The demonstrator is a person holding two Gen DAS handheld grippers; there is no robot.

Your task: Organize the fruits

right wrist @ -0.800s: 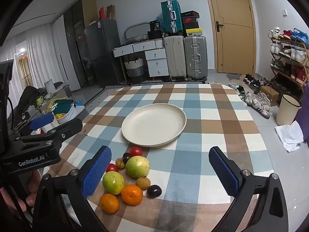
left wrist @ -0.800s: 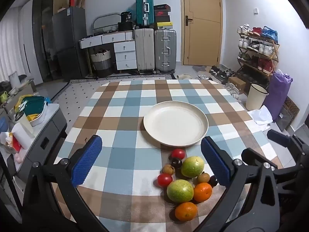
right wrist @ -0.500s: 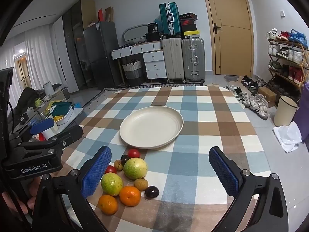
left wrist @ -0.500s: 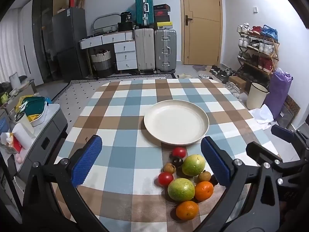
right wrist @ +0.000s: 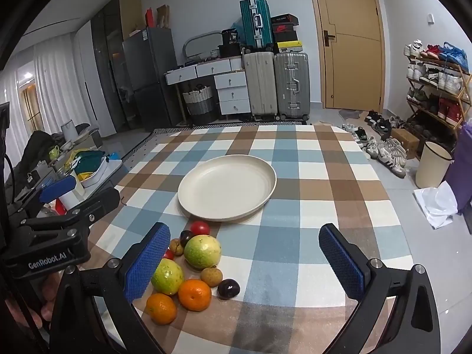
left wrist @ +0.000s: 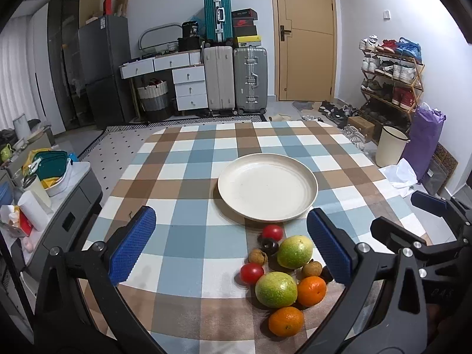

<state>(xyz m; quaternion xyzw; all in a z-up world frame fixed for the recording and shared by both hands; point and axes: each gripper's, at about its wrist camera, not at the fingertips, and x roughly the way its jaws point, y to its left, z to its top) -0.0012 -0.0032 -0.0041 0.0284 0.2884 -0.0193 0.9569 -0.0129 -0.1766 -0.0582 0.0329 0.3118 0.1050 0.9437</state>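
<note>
A cream plate sits empty in the middle of the checked tablecloth. In front of it lies a cluster of fruit: two green guavas, two oranges, two red tomatoes, small brown longans and dark plums. My left gripper is open and empty, above the table left of the fruit. My right gripper is open and empty, above the fruit's right side.
The tablecloth ends at the near edge. A grey cabinet with bowls and bottles stands left of the table. A white bin, purple bag and shoe rack stand at the right. Suitcases and drawers stand at the far wall.
Both grippers have drifted slightly; the fruit cluster sits a little lower and nearer in the right wrist view. Both stay open and empty. No fruit has moved.
</note>
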